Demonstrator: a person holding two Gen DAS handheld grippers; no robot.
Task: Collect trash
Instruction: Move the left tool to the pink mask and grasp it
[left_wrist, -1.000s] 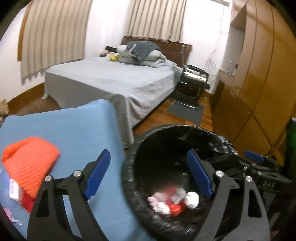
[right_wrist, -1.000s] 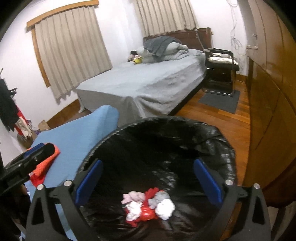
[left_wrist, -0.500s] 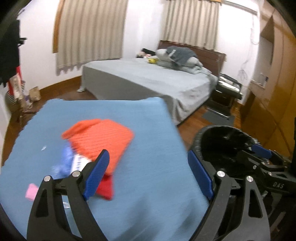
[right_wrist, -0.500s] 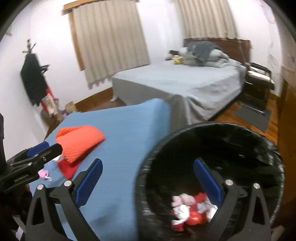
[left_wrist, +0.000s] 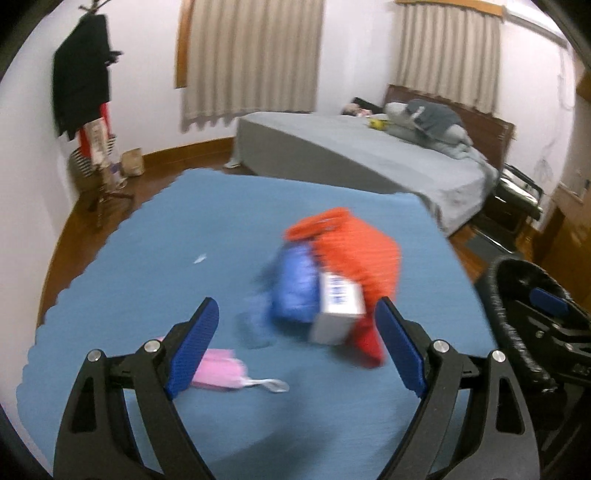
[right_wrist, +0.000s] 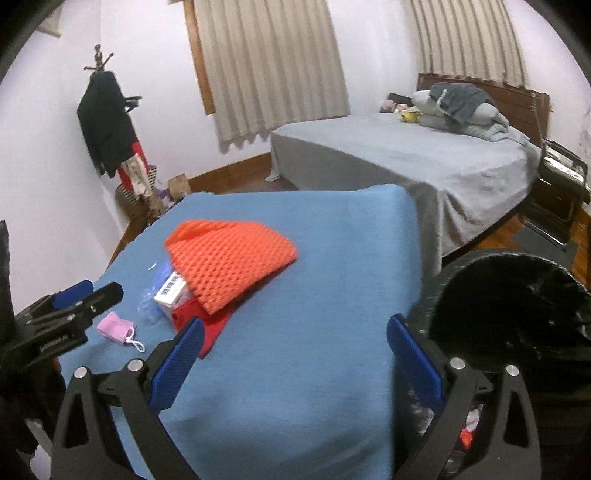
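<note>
On the blue-covered table lie a pink face mask, a small white box with blue print, a crumpled clear-blue plastic wrapper, an orange knitted hat and a red cloth under it. My left gripper hovers open above the mask and box, holding nothing. My right gripper is open and empty over the table's near right corner, beside the black-lined trash bin.
A grey bed stands beyond the table. A coat rack with dark clothes is at the far left by the wall. A black chair stands right of the bed. The floor is wood.
Both grippers swung left, away from over the trash bin to above the blue table. The bin slid to the right edge of both views, and the mask, box and wrapper came into sight.
</note>
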